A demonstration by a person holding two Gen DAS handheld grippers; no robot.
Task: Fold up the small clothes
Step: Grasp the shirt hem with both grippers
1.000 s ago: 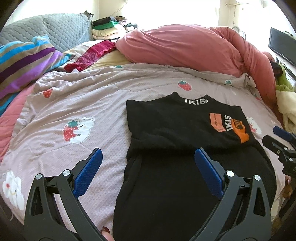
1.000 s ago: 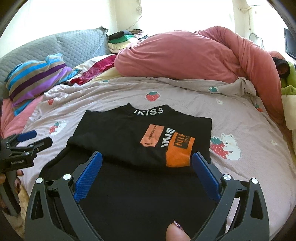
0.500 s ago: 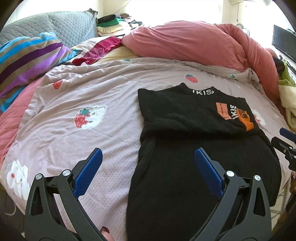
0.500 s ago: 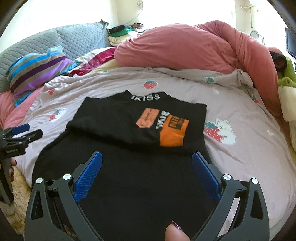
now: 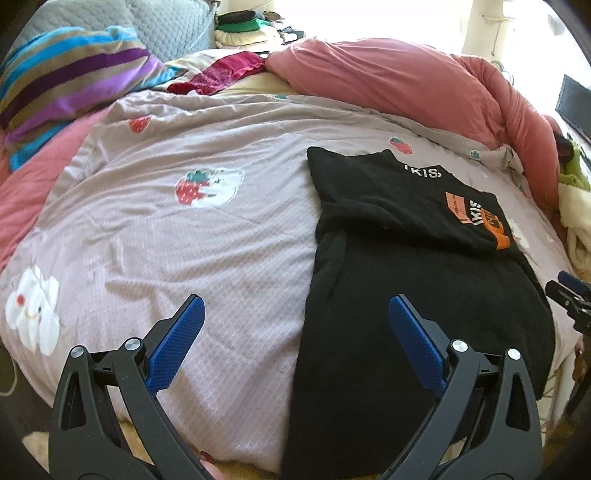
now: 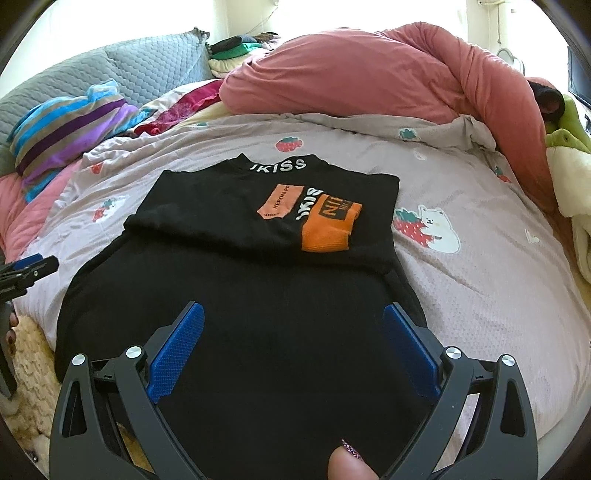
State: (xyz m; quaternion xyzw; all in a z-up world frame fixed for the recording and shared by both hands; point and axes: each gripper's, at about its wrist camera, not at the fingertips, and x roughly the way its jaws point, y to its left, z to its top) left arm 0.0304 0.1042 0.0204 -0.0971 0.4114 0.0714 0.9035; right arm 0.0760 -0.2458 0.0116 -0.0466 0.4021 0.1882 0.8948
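A black garment [image 6: 258, 295] with orange patches and white lettering lies flat on the bed, its upper part folded down over the lower body. In the left wrist view the same black garment [image 5: 406, 277] fills the right half. My left gripper [image 5: 295, 310] is open, above the garment's left edge near the bed's near side. My right gripper [image 6: 291, 317] is open over the garment's lower part, holding nothing. Each gripper's tip shows at the edge of the other's view: the right gripper [image 5: 569, 291] and the left gripper [image 6: 29, 264].
A mauve strawberry-print bedcover [image 5: 184, 240] lies under the garment. A pink duvet [image 6: 369, 70] is heaped at the back, a striped pillow [image 5: 66, 81] at the left, folded clothes [image 5: 243, 29] behind. A thumb [image 6: 347, 461] shows at the bottom.
Both grippers have drawn back and up from the garment, which now looks smaller and farther off. The left view has swung left, so the garment sits further right in it. Jaws stayed open.
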